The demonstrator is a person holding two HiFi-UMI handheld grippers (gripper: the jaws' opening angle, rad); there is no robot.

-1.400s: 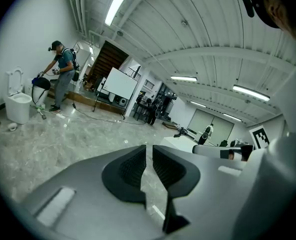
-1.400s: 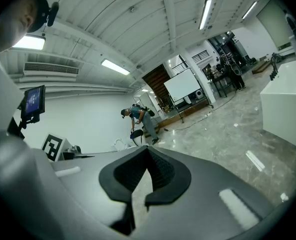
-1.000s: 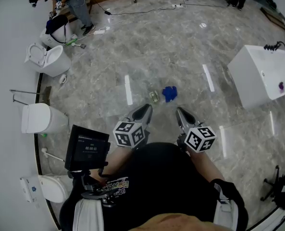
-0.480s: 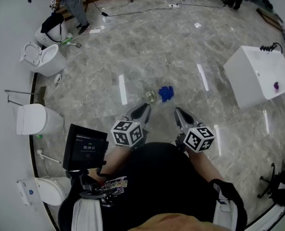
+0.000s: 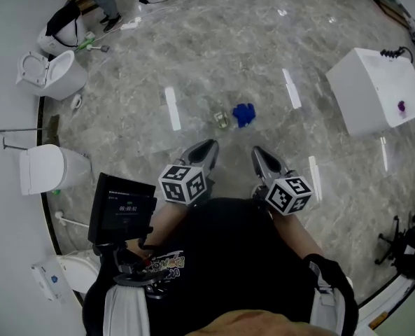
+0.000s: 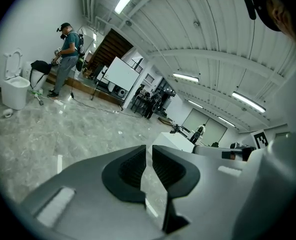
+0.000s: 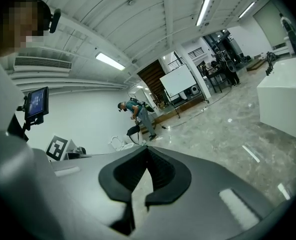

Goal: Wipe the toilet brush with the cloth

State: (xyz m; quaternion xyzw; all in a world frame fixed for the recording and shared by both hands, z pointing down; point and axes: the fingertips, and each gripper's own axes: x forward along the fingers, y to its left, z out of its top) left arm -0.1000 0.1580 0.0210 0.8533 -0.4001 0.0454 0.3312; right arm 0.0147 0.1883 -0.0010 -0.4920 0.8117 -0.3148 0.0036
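Lying ahead, probably cloth (image 5: 244, 114); head view only.

We see a small screen (image 5: 125, 208) mounted at the person's chest. It shows a line of pale digits, like a timer, too small for us to read. A colourful print on the dark shirt (image 5: 166, 263) is too blurred to read. Black-and-white square markers cover the cubes on the left gripper (image 5: 206, 148) and the right gripper (image 5: 259, 152); they show patterns, not letters.
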